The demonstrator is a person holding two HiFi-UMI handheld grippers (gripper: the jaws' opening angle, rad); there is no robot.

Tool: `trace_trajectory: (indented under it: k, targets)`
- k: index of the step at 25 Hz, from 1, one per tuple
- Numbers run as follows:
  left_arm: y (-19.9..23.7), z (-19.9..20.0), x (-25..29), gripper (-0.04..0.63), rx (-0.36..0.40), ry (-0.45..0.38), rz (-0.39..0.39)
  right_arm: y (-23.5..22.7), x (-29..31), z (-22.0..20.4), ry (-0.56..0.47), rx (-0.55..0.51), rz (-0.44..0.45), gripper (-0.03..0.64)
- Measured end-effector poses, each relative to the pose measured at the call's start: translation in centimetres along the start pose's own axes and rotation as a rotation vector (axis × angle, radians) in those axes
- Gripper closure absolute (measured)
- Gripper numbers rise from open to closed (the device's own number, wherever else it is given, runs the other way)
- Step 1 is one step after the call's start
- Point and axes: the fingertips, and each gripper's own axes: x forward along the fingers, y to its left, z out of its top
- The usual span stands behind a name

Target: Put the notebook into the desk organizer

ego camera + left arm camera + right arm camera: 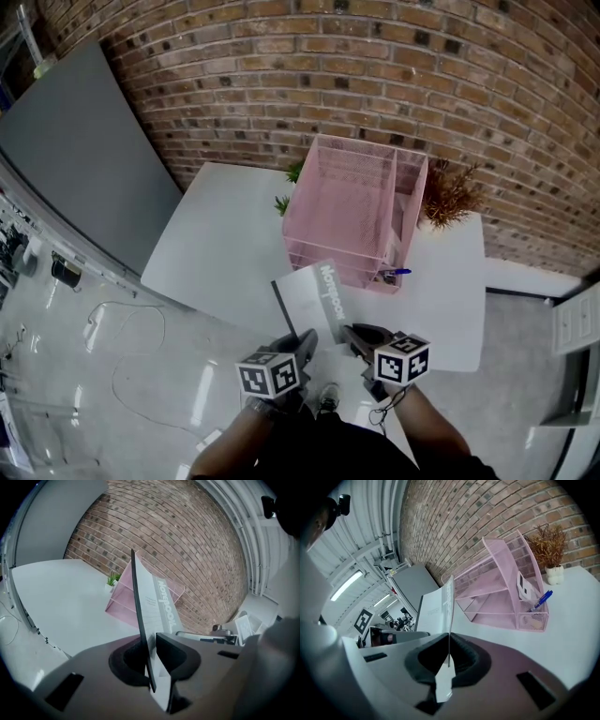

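**A:** What have the tongs got?

**B:** Both are clamped on the notebook (pixel 316 298). The left tongs (pixel 306 339) pinch its near edge by the dark spine. The right tongs (pixel 354 332) are closed on a thin edge of it at the other near corner. The two sit close, side by side.

**A:** So where is the notebook?

**B:** It is held between them and reaches out ahead of both, with the title print along the side nearer the right tongs. Its far end is over the near edge of the white tabletop (pixel 216 234). I can't quite tell whether it touches there.

**A:** And past it?

**B:** Straight ahead of the tongs, just beyond the notebook's far edge, stands the pink mesh organizer (pixel 349 202). The notebook is still outside it. A blue pen (pixel 397 273) sticks out of its small front compartment, ahead of the right tongs.

**A:** Farther still?

**B:** There is a dry brown plant (pixel 452 192) by the organizer's far right and green leaves (pixel 292 175) by its far left. Behind them is the brick wall (pixel 309 66).
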Motion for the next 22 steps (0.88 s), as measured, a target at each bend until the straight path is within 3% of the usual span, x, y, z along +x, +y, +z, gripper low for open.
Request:
trace_trajectory:
  k: [22]
  targets:
    - [2.7,3.0,6.7,0.548,0.070,0.210,-0.123,-5.2,2.8,1.9,-0.069,0.253,-0.129,0.604]
